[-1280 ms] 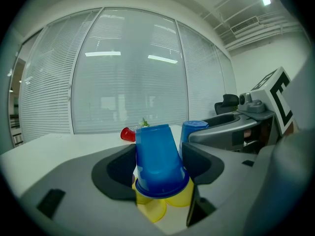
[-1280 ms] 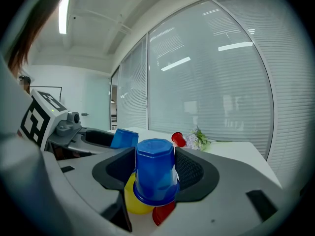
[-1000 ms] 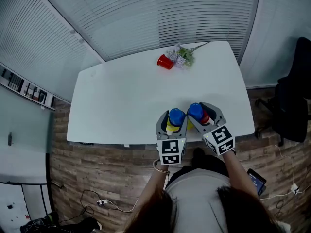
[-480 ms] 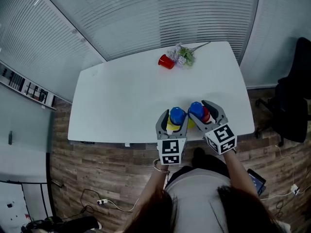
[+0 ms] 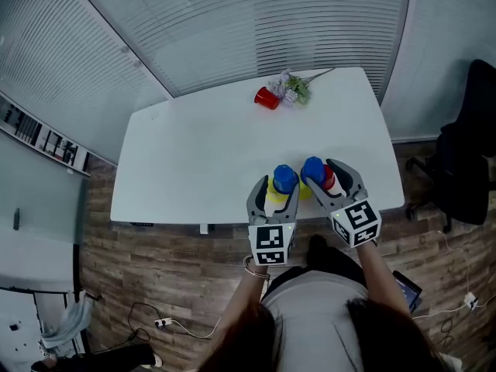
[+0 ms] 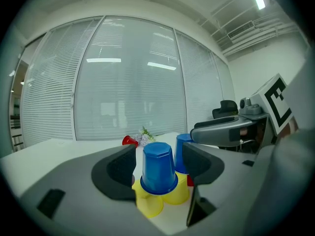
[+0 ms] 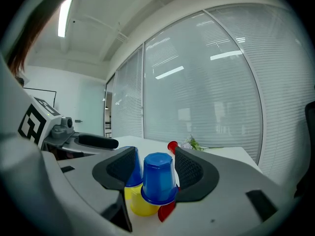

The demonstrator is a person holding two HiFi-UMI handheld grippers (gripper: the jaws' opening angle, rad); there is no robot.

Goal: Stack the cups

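Holding a blue cup [image 6: 158, 167] upside down in the left tongs [image 5: 277, 186], spread wide, over yellow cups [image 6: 162, 198] at the surface's [image 5: 194, 153] near edge. Far back, spotting a red cup [image 5: 266, 98] on its side beside flowers [image 5: 293, 88]. Gripping the other blue cup [image 7: 158, 177], also inverted, in the right tongs [image 5: 319, 173], equally wide, close alongside.

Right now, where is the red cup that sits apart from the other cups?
Head view: the red cup lies near the table's far edge, just left of the flowers.
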